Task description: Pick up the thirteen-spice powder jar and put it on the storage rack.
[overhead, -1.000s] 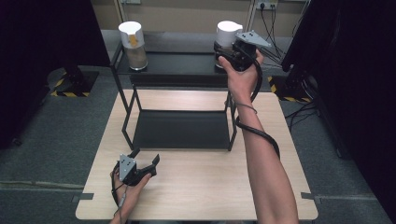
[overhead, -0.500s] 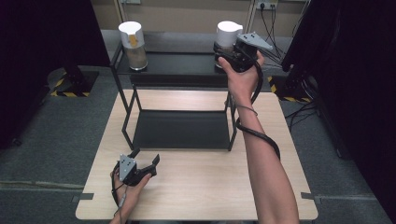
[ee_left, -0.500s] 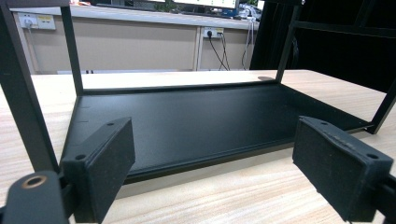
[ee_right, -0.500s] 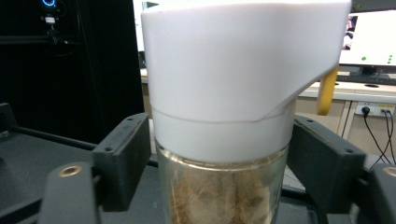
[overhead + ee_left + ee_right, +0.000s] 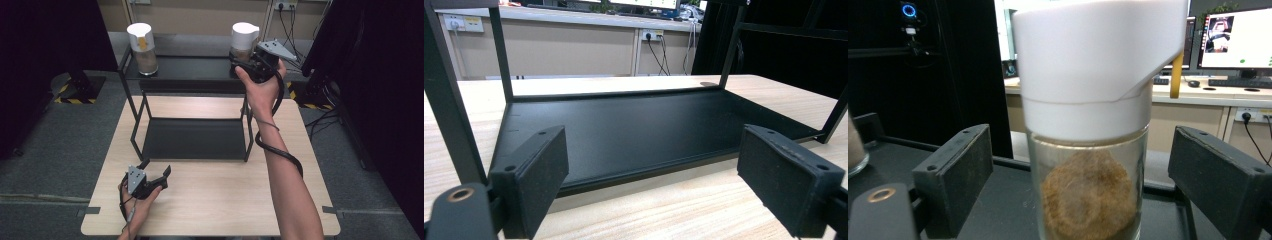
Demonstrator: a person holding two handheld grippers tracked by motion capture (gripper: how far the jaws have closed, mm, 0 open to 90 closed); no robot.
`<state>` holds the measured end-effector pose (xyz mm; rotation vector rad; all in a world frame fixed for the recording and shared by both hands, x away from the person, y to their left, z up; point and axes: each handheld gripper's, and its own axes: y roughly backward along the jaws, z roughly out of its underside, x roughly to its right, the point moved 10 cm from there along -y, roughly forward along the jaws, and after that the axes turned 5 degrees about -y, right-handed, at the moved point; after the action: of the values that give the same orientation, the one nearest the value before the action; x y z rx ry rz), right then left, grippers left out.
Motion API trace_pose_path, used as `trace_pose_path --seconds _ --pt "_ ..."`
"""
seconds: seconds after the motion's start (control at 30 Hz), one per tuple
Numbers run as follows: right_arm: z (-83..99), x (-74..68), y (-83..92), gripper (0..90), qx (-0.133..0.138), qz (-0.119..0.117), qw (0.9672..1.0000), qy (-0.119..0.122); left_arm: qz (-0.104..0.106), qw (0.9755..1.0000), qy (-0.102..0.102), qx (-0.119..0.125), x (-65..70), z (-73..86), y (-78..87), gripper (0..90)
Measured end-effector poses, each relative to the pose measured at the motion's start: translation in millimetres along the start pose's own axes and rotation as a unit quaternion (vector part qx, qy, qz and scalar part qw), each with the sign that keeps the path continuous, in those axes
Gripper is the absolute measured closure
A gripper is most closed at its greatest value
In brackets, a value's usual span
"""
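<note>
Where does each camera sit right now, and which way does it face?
High view: above the person's side, looking forward and down on the table and black rack; both forearms, the left gripper and right gripper show.
Left gripper view: low over the table, facing the rack's lower shelf; its own jaws stand open.
Right gripper view: at top-shelf level, facing the right jar, which stands between jaws that have just been opening, pads clear.
Shared: the right jar also appears from above, as does the lower shelf.

Right tool [image 5: 243, 64] just opened, arm outstretched; left tool [image 5: 155, 171] gapes, low.
</note>
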<state>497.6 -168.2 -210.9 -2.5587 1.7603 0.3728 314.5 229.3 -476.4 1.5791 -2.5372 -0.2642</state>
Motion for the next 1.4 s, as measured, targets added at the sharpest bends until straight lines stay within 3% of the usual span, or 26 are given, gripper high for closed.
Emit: trace_pose_path --seconds 0.4,1.4 --pt "4.8 -5.9 15.8 10.4 0.012 -0.019 0.9996 0.015 -0.001 1.0 -0.001 0.001 0.3 0.1 0.1 12.4" --pt "25.5 -8.9 42.7 10.2 0.019 -0.049 0.9984 0.02 -0.002 1.0 0.0 0.002 0.4 0.2 0.3 12.4"
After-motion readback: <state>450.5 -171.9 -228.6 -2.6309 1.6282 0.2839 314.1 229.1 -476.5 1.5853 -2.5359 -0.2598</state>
